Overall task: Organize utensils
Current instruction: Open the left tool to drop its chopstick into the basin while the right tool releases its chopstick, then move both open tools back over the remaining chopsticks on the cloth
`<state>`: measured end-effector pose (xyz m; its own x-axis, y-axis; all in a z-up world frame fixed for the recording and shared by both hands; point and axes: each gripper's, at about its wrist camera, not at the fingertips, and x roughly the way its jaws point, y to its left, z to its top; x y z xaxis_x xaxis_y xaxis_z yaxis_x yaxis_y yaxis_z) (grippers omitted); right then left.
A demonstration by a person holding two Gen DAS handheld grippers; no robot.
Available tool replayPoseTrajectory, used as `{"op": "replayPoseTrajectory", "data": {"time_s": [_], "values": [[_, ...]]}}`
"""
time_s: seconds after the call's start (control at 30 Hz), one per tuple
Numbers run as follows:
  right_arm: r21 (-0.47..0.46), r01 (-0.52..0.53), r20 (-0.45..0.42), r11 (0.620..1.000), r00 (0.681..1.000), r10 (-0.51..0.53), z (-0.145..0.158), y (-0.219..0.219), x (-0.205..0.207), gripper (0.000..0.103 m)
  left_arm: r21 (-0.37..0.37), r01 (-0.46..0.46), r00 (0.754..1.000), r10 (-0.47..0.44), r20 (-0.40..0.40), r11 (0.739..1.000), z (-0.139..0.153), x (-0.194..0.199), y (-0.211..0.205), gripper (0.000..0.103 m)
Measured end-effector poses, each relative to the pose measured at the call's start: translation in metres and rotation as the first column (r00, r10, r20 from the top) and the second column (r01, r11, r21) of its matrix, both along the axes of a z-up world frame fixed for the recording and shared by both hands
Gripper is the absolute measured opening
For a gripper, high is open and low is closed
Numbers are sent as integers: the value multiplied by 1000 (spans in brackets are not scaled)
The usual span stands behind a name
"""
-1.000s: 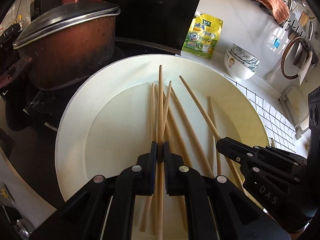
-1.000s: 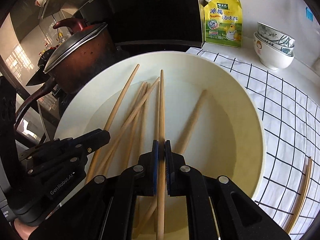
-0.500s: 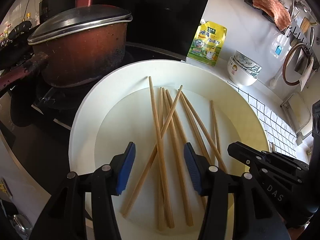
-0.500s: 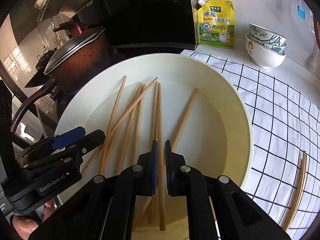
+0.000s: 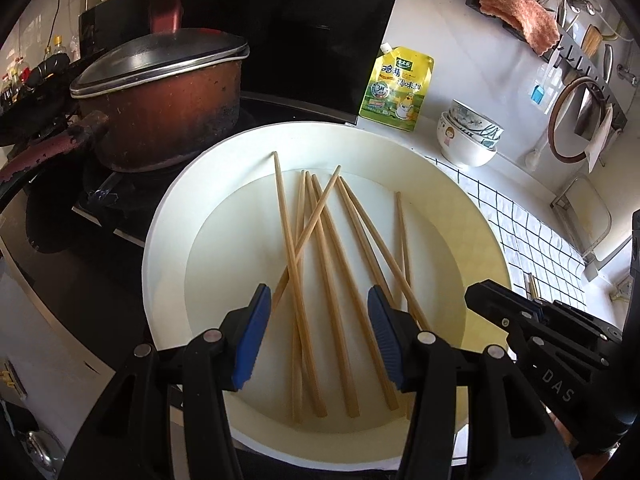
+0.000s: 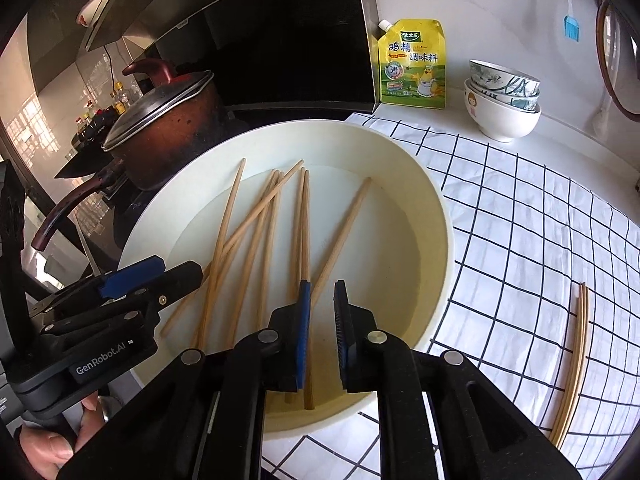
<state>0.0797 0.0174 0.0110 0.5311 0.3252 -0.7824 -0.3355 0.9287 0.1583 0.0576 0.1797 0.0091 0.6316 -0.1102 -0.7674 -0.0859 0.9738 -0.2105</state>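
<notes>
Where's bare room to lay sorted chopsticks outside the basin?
Best patch: the checked cloth between the white basin and the chopsticks already laid out. A smaller strip of cloth lies before the stacked bowls and seasoning pouch. Crowded: the pot side, where the left gripper sits, and the basin floor under loose chopsticks.
</notes>
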Motion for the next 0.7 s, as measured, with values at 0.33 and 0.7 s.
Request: {"op": "replayPoseTrajectory", "data": {"time_s": [0.33,0.7], "values": [[7,75,44,997,996,-76,10,-46,-28,14,4,43,999,-43,27,999,12,-19,-31,51],[-3,182,62,983,981,-181,11,-113,-58,21,-34,139,990,-138,29,990,15,-34,-85,55]]}}
